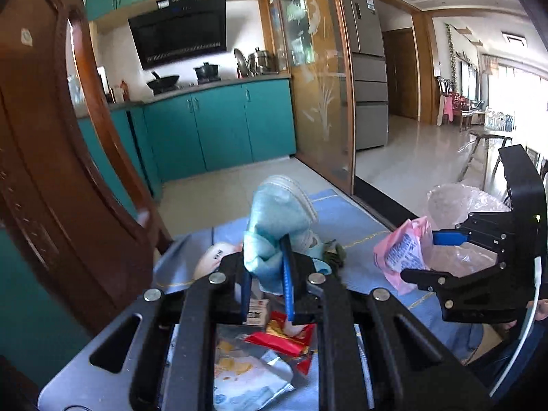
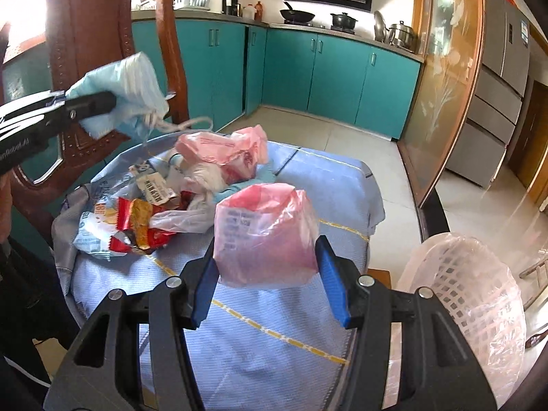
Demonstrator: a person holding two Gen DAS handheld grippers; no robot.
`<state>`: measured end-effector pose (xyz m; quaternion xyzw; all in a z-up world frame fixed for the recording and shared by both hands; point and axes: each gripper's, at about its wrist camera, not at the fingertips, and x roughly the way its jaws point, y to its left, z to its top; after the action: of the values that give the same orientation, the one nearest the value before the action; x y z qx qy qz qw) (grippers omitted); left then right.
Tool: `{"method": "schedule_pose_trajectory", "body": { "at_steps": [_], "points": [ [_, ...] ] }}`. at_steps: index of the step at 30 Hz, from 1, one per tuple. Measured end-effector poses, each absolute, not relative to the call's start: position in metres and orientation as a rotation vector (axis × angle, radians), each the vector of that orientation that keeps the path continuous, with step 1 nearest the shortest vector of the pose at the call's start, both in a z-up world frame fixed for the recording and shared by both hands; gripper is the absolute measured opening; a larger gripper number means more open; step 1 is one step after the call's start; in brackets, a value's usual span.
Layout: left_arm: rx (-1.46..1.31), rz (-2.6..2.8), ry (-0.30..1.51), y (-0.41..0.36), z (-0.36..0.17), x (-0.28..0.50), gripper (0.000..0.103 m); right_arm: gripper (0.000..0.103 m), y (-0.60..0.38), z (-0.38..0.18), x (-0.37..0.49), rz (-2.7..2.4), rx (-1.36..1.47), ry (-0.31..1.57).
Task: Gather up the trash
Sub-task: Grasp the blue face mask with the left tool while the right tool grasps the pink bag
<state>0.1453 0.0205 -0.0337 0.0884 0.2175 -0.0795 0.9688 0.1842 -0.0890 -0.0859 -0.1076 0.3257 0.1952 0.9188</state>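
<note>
My left gripper [image 1: 267, 257] is shut on a crumpled light-blue face mask [image 1: 274, 219], held up above the table; from the right wrist it shows at the upper left [image 2: 102, 102], the mask [image 2: 133, 82] trailing its white ear loops. My right gripper [image 2: 267, 250] is shut on a pink plastic bag [image 2: 263, 233], which fills the gap between both blue pads; the left wrist view shows this gripper [image 1: 428, 257] and the bag [image 1: 400, 253] to the right. A pile of snack wrappers [image 2: 137, 219] and a second pink bag [image 2: 233, 150] lie on the table.
The table carries a blue cloth [image 2: 308, 185]. A white lattice basket lined with clear plastic [image 2: 472, 294] stands low at the right, off the table's edge. A carved wooden chair back [image 1: 51, 171] rises close on the left. Teal kitchen cabinets stand beyond.
</note>
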Motion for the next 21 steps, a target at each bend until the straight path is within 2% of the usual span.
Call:
{"method": "schedule_pose_trajectory", "body": {
  "at_steps": [21],
  "points": [
    [0.183, -0.096, 0.432, 0.0237, -0.0339, 0.1472, 0.016, 0.055, -0.0838, -0.0849, 0.1756, 0.389, -0.229, 0.653]
  ]
}}
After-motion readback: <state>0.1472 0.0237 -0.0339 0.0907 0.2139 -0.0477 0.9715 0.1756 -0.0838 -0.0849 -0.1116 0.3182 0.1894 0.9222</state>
